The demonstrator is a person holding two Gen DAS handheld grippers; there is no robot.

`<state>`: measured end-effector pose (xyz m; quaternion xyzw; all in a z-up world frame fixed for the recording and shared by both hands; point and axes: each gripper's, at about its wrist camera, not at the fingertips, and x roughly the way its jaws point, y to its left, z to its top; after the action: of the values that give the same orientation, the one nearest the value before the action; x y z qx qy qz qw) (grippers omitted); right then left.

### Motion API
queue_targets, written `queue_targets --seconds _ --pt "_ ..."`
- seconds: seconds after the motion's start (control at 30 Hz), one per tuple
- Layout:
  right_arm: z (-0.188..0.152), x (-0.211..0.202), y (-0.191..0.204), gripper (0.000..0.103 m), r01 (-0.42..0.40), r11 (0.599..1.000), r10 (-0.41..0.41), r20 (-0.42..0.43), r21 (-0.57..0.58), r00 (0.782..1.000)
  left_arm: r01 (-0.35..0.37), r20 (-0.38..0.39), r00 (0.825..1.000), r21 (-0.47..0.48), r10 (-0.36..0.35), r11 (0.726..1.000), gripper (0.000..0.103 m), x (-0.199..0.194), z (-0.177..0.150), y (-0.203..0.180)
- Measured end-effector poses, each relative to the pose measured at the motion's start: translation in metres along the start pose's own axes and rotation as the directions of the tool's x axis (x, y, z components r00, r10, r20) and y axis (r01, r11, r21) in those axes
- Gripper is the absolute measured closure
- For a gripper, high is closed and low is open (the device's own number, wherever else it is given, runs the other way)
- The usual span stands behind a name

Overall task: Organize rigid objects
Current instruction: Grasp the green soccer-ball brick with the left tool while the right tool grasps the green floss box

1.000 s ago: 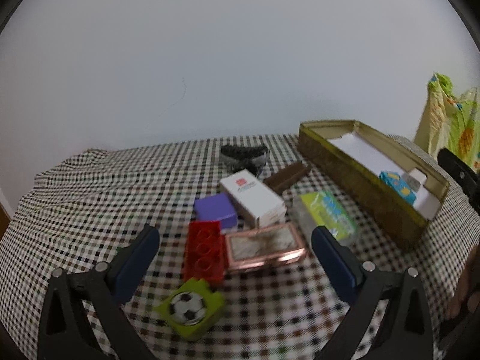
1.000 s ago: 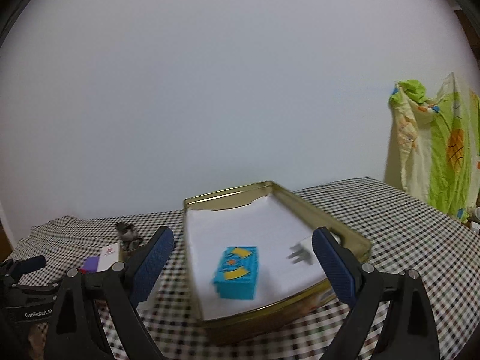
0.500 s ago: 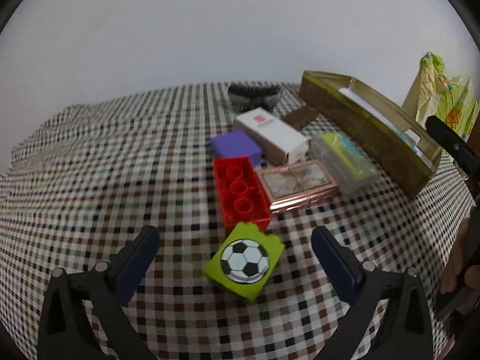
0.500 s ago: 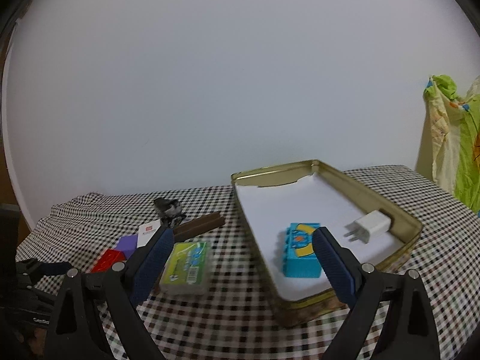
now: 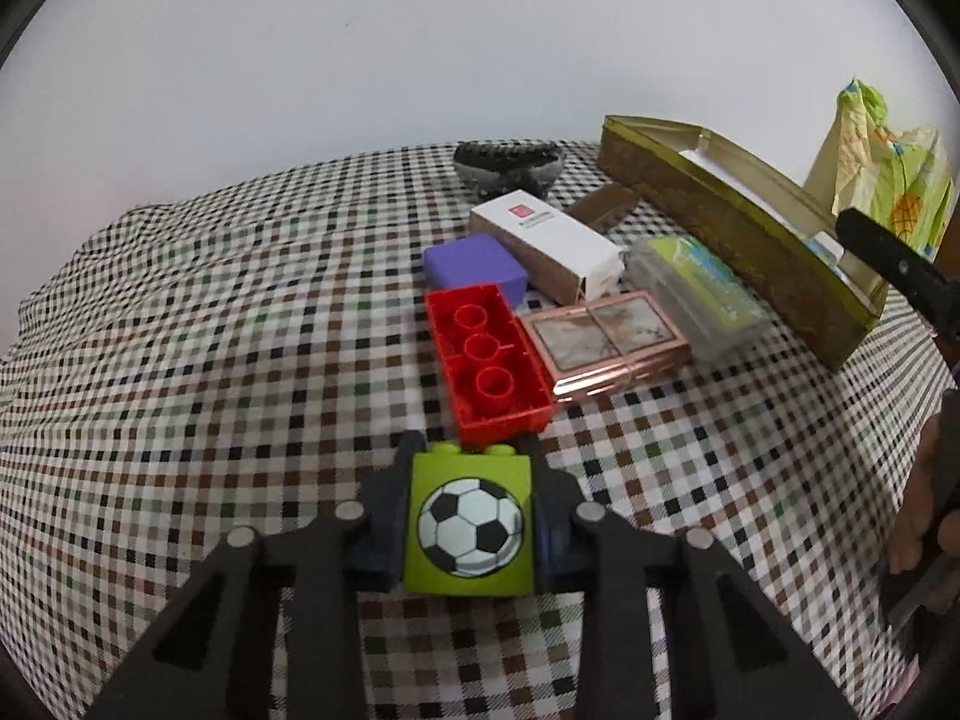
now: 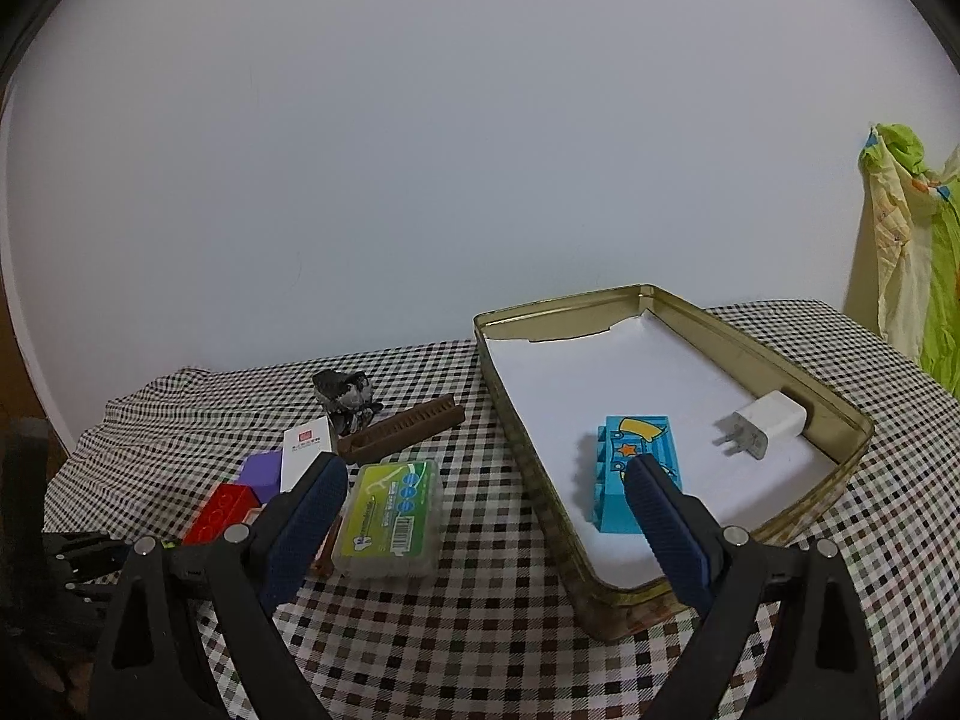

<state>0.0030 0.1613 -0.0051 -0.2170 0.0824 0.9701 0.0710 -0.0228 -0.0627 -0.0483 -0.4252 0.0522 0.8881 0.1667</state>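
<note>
Low in the centre of the left wrist view, the left gripper point(image 5: 471, 525) is clamped on a glossy green block point(image 5: 470, 527) printed with a football, a dark pad pressed to each side. Just above it lies a hollow red brick point(image 5: 487, 372), its round tubes showing, beside a copper-edged case point(image 5: 606, 348). In the right wrist view, the right gripper point(image 6: 486, 525) is spread wide and empty above the checked cloth point(image 6: 480, 630). At right, a brass-coloured rectangular tin point(image 6: 840, 414) holds a blue block point(image 6: 633, 456) and a white plug point(image 6: 765, 423).
</note>
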Motion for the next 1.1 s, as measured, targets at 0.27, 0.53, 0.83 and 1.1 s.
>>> queue_targets --seconds 0.27,0.53,0.83,1.1 --pt "-0.001 0.006 0.006 0.008 0.007 1.000 -0.007 -0.034 -0.019 0.999 0.037 0.114 0.993 -0.211 -0.013 0.977 0.073 -0.020 -0.004 0.040" --pt "-0.003 0.026 0.027 0.021 -0.018 0.996 0.006 -0.139 -0.086 0.990 -0.002 0.275 0.959 -0.250 0.072 0.968 0.073 -0.041 0.005 0.051" --pt "-0.011 0.066 0.045 0.036 -0.056 0.994 0.023 -0.315 -0.095 0.949 -0.019 0.276 0.957 -0.250 0.091 0.968 0.073 -0.038 0.009 0.054" --pt "-0.017 0.087 0.049 0.037 -0.076 0.993 0.035 -0.406 -0.086 0.913 -0.029 0.267 0.959 -0.238 0.094 0.971 0.073 -0.036 0.007 0.054"
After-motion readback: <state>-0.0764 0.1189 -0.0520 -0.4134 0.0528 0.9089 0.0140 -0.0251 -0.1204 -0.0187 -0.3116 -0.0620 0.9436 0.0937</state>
